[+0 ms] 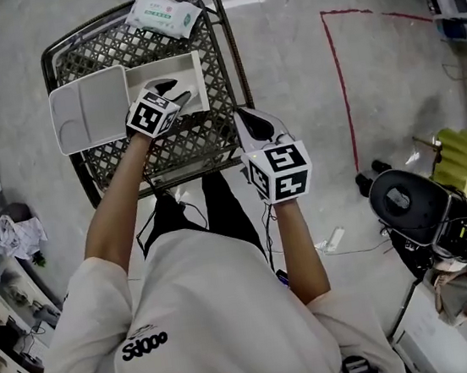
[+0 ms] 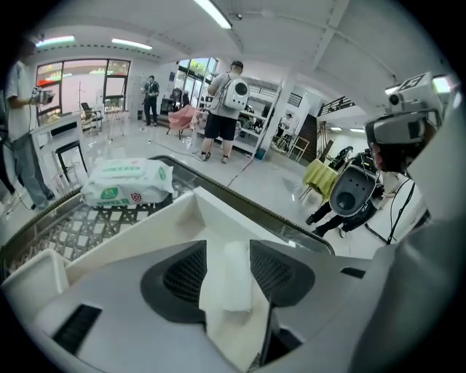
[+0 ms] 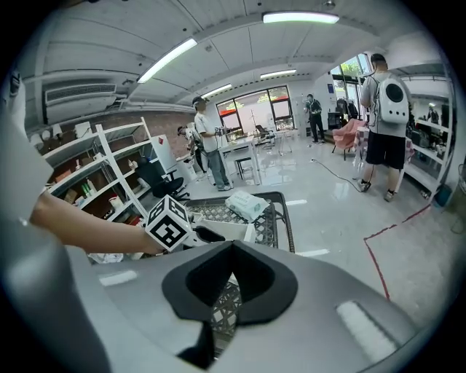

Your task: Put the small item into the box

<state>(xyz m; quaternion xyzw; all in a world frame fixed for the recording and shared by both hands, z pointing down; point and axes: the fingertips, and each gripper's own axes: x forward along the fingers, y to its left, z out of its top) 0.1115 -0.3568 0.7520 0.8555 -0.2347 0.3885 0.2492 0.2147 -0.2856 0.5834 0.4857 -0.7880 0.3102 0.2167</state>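
From the head view, the left gripper (image 1: 172, 92) is down over the white box (image 1: 187, 70), which sits on the left half of the mesh table (image 1: 202, 143). The box's lid (image 1: 88, 115) lies flat and open toward the left edge. A pack of wipes (image 1: 161, 13) rests at the table's far edge. The right gripper (image 1: 239, 114) hangs over the right edge, well clear of the box. The small item can't be picked out from up here.

On to the left gripper view: the tongs stand wide apart, and there's the small item (image 2: 237, 284), a pale white roll, right between them. It lies close against the right-hand pad with a gap showing on the left, so nothing is pinching it. It shows against the box's white interior, inside the walls, though I can't tell whether it rests on the floor. The wipes sit beyond the box, and people stand across the room.

Right gripper view now: these tongs are closed tip to tip, nothing in them, with the table's mesh showing just below. Ahead, the left gripper's marker cube is over the box.
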